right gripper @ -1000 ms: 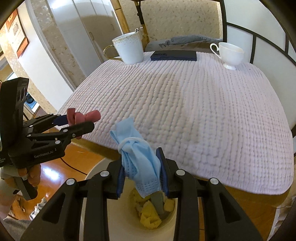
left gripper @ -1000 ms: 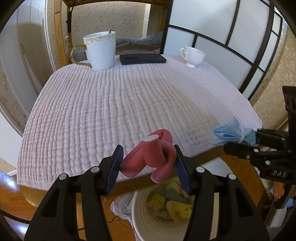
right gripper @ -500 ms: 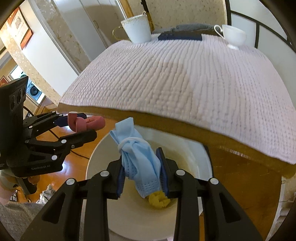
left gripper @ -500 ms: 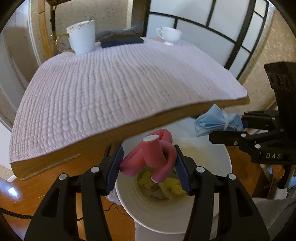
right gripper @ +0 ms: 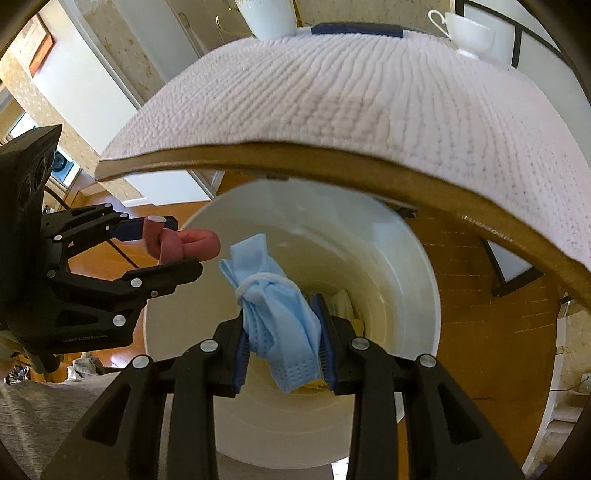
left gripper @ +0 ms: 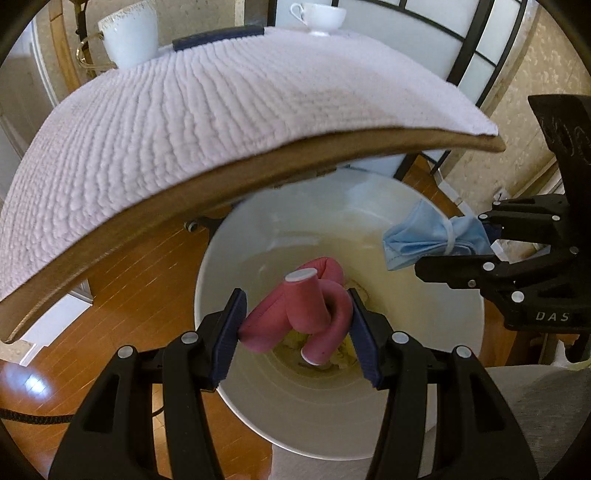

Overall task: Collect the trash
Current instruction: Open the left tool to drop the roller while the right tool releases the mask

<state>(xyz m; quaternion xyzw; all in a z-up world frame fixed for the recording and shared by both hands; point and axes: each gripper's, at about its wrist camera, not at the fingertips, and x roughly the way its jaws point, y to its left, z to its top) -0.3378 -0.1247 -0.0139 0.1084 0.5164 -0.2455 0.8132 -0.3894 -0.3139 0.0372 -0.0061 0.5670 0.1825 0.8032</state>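
My left gripper (left gripper: 297, 332) is shut on a knotted pink foam tube (left gripper: 299, 314) and holds it over the open white trash bin (left gripper: 258, 406); the gripper also shows in the right wrist view (right gripper: 173, 243). My right gripper (right gripper: 282, 339) is shut on a crumpled blue face mask (right gripper: 273, 306) over the same bin (right gripper: 406, 266); the mask shows in the left wrist view (left gripper: 424, 240) at the bin's right rim. Yellow scraps (left gripper: 343, 360) lie at the bin's bottom.
The table with a pale quilted cloth (left gripper: 221, 110) overhangs the bin's far side. On it stand a large mug (left gripper: 129, 33), a dark flat case (left gripper: 218, 37) and a small teacup (left gripper: 321, 16). Wooden floor (left gripper: 140, 277) surrounds the bin.
Both grippers have dropped from table height to below the table edge and now hang over the bin's mouth, each still holding its item.
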